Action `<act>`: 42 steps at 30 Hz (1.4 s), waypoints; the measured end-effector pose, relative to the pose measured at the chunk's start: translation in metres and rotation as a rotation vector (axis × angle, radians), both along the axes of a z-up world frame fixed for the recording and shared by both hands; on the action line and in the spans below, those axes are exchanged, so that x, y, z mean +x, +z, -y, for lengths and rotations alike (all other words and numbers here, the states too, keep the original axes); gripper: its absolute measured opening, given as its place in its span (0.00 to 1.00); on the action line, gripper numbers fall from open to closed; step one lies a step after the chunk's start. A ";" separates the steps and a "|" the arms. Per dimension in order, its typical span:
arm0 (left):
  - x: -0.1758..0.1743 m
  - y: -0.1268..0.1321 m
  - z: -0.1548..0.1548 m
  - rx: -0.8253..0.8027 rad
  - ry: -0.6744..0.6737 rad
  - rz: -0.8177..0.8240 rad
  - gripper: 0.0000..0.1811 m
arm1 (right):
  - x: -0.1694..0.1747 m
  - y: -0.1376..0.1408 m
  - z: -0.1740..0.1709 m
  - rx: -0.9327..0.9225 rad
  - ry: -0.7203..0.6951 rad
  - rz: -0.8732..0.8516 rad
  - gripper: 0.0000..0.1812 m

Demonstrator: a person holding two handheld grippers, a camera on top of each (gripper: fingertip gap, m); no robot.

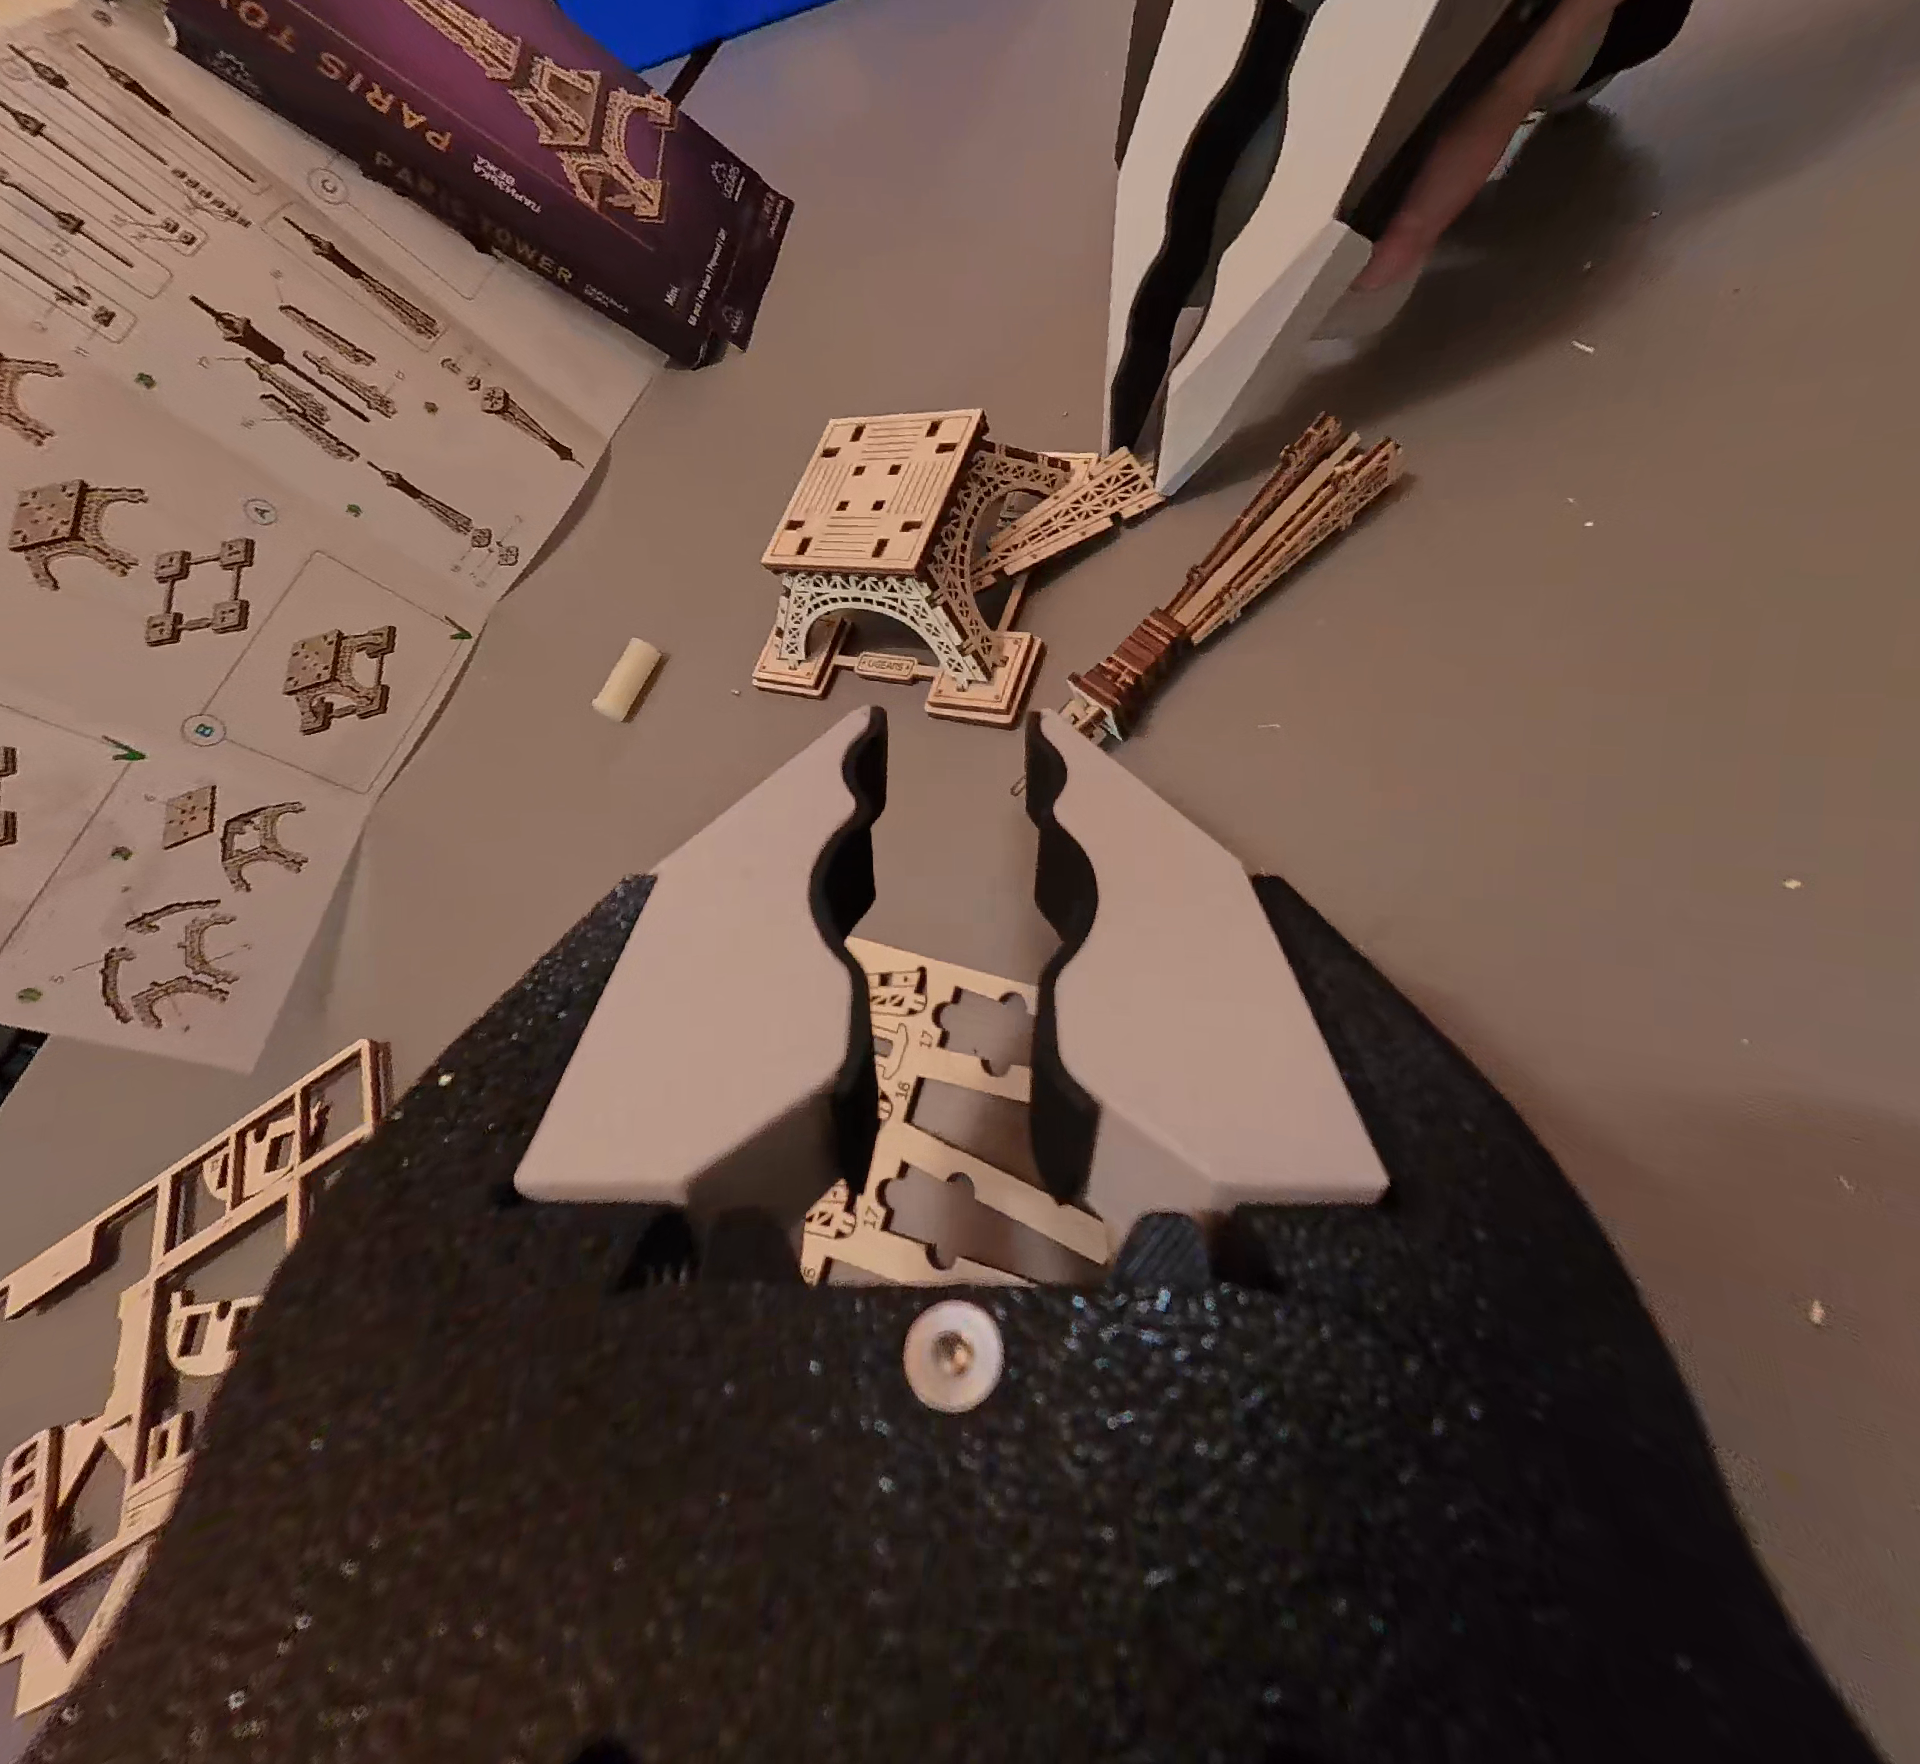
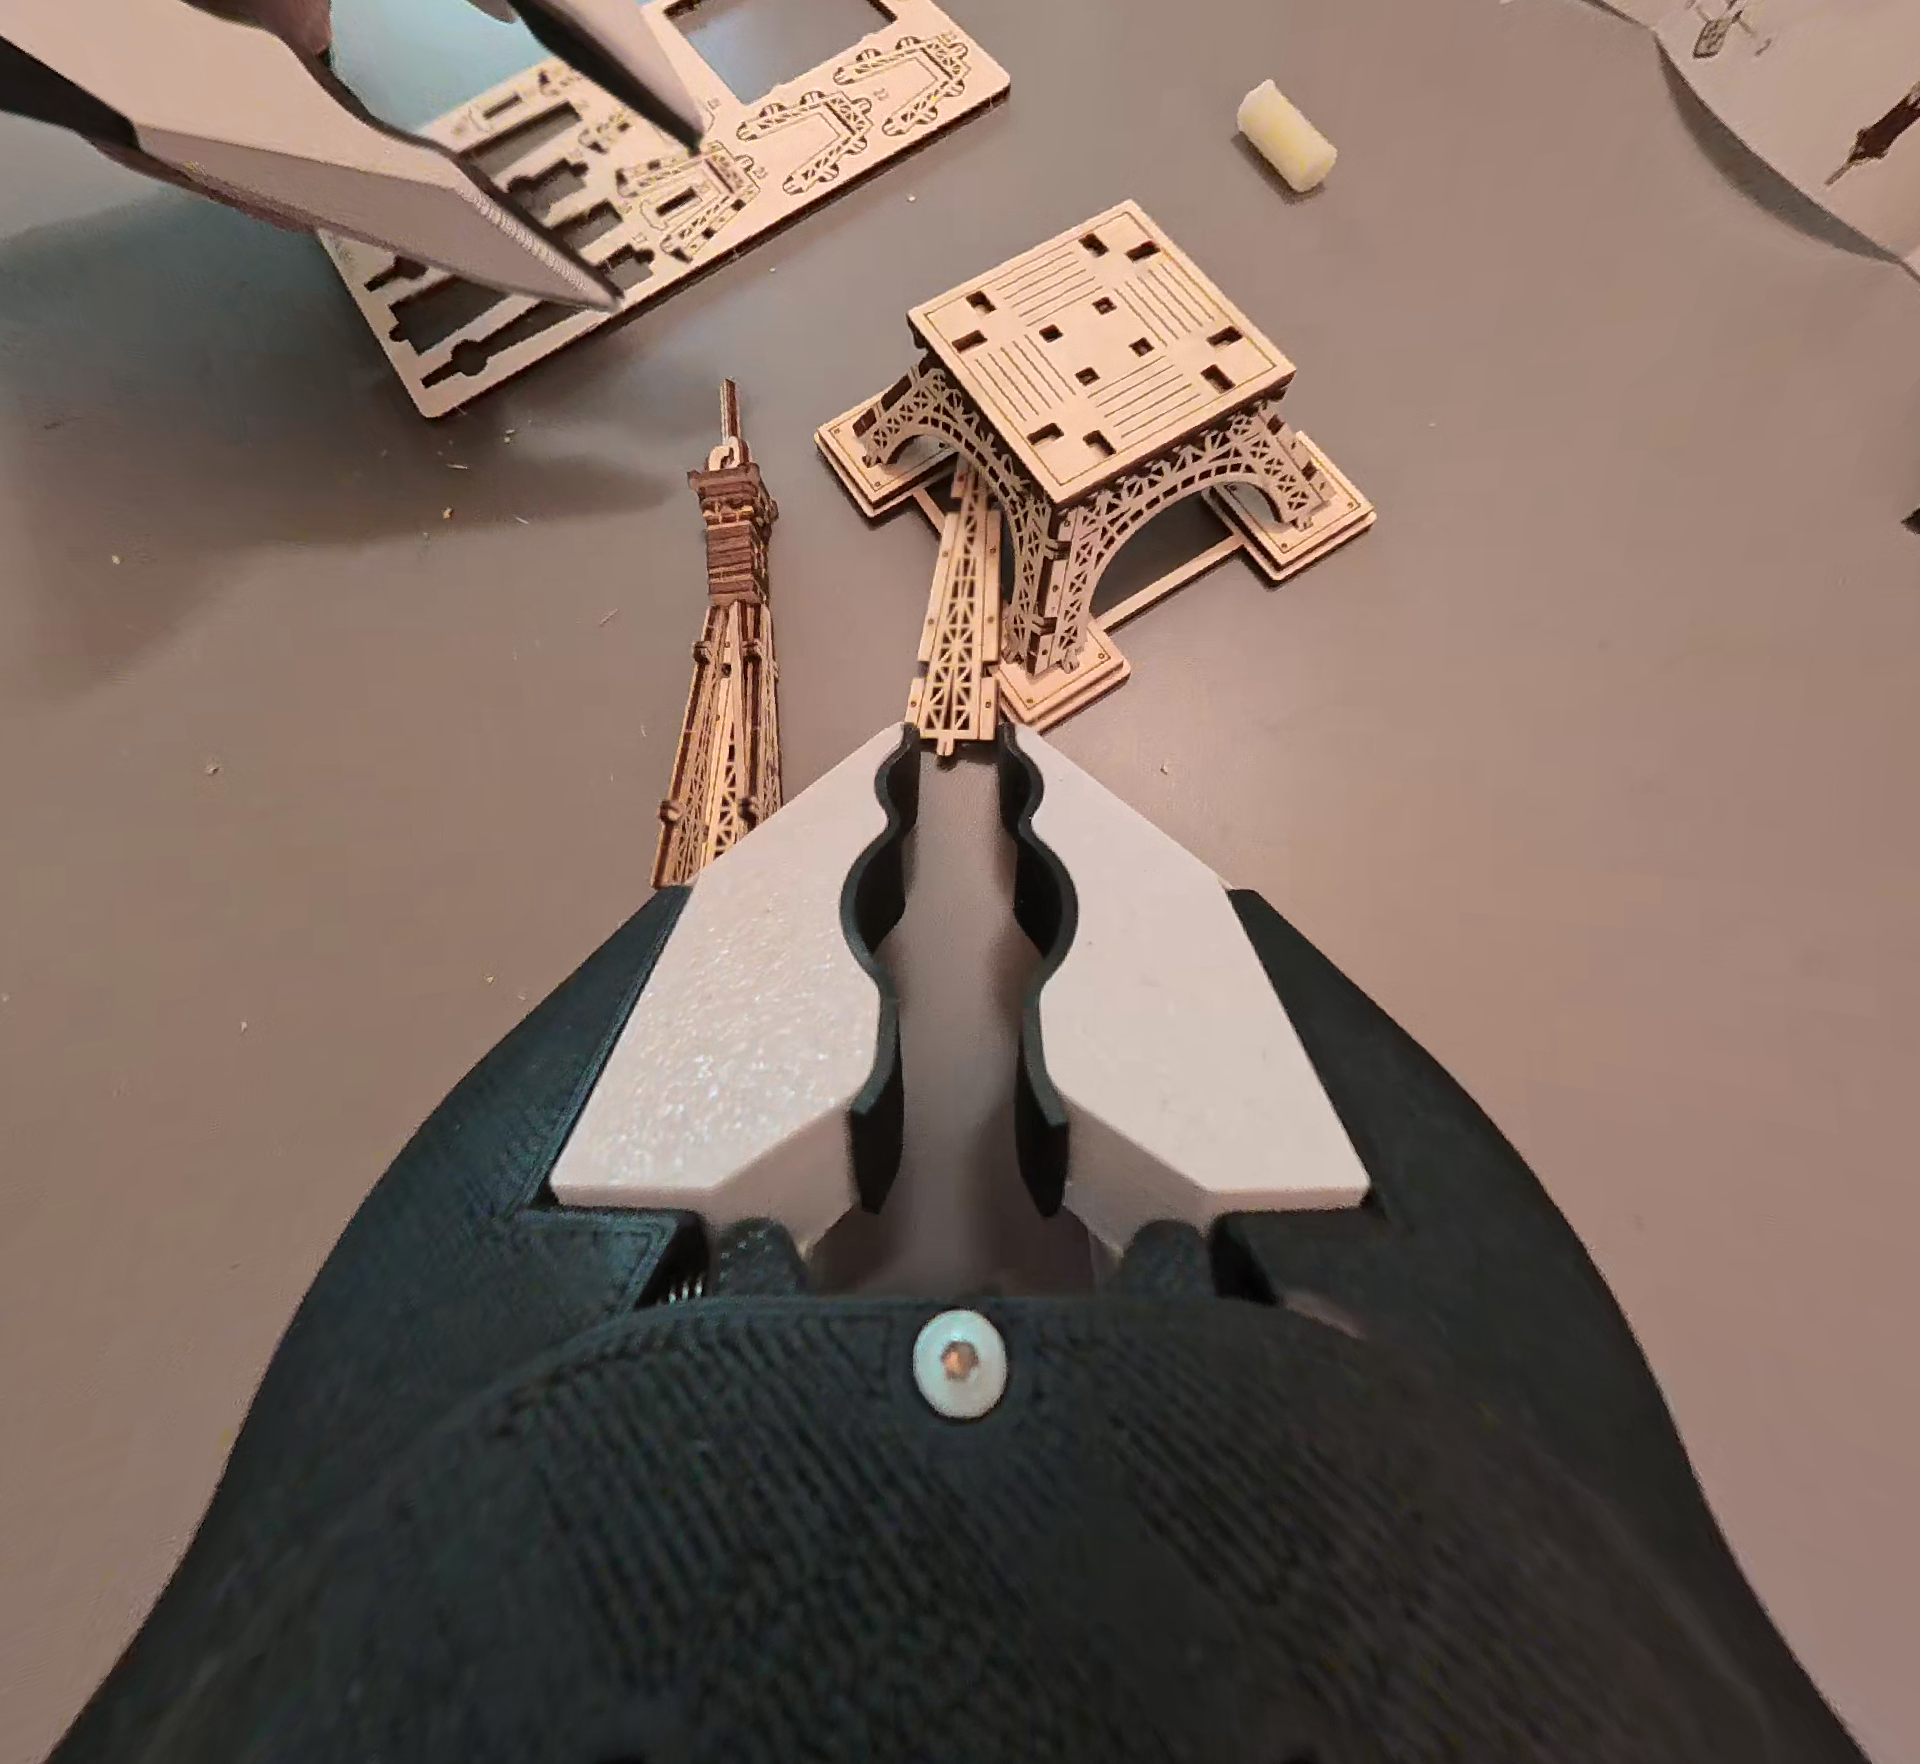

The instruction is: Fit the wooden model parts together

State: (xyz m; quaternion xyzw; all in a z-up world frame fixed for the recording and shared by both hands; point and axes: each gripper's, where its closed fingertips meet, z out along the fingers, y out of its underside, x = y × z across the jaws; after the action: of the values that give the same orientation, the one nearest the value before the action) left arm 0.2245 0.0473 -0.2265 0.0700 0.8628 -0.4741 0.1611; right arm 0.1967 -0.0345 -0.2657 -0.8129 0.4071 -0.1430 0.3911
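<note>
Presently, both tongs are held parted and empty: the right tongs (image 2: 958, 740) are aimed at a lattice strip (image 2: 961, 613) leaning on the tower base (image 2: 1101, 436), presumably for pickup, on the tabletop (image 2: 1455, 779).

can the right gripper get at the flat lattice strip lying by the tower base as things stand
Probably yes. The right gripper is open with the lattice strip end right at its fingertips and nothing between. The tower base sits on the strip's far end, which may snag it.
</note>
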 end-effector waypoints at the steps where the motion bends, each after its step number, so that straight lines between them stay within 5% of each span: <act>1: 0.000 -0.001 0.000 0.005 -0.001 0.005 0.14 | 0.000 0.000 0.000 -0.012 -0.005 0.007 0.07; 17: -0.001 0.000 0.009 0.027 -0.020 0.089 0.13 | 0.008 0.002 -0.002 -0.229 -0.023 0.126 0.19; 29: 0.000 -0.001 0.010 0.033 -0.018 0.100 0.12 | 0.011 0.003 -0.009 -0.162 -0.069 0.088 0.10; 42: -0.048 0.007 0.033 0.076 -0.223 0.141 0.19 | -0.043 0.033 -0.018 -0.284 0.139 0.198 0.09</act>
State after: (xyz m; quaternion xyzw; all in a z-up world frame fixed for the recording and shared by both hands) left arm 0.1761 0.0142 -0.2192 0.2049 0.8534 -0.4500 0.1649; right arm 0.1534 -0.0161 -0.2325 -0.8680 0.2853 -0.2510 0.3196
